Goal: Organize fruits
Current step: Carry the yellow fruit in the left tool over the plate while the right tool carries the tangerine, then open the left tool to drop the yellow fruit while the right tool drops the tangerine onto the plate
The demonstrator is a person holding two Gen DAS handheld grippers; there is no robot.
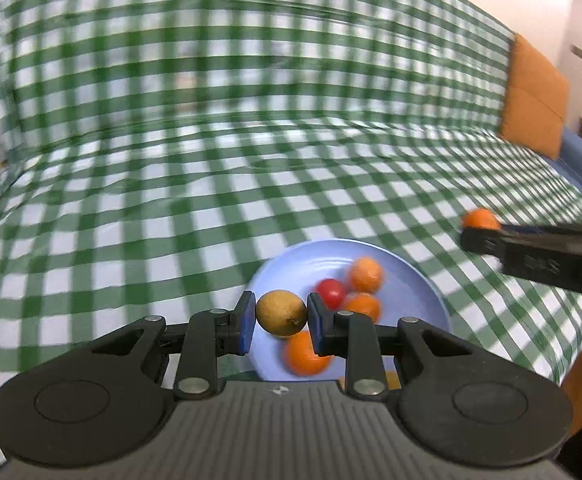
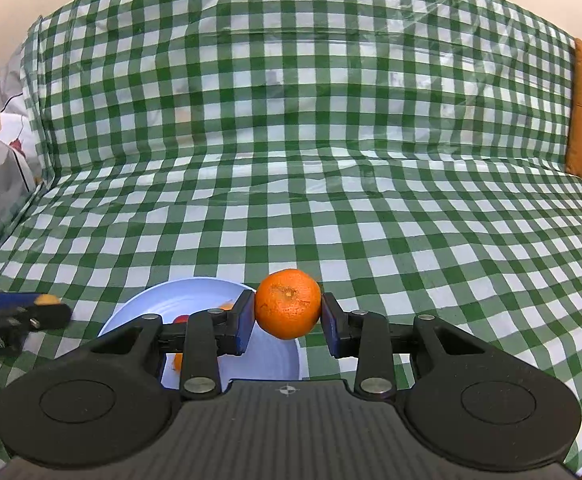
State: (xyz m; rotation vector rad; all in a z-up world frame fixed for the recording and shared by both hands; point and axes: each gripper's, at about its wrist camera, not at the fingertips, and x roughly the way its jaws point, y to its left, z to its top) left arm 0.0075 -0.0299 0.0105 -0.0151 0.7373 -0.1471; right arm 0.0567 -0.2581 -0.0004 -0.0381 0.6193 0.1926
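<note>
While left gripper (image 1: 281,314) clamps kiwi (image 1: 281,313) over plate (image 1: 291,256), right gripper (image 2: 287,312) level, clamping mandarin (image 2: 288,304).

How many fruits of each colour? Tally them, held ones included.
Orange fruits: 4, three on the plate, one in the right tool.
Red fruit: 1, on the plate.
Brown fruit: 1, in the left tool.
Total: 6.
A hidden orange sliver may be another.

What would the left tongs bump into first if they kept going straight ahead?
Probably the blue plate and its fruit: the left tongs, gripping a brownish fruit, point down over it. Depth is uncertain; otherwise the checked cloth beyond.
</note>
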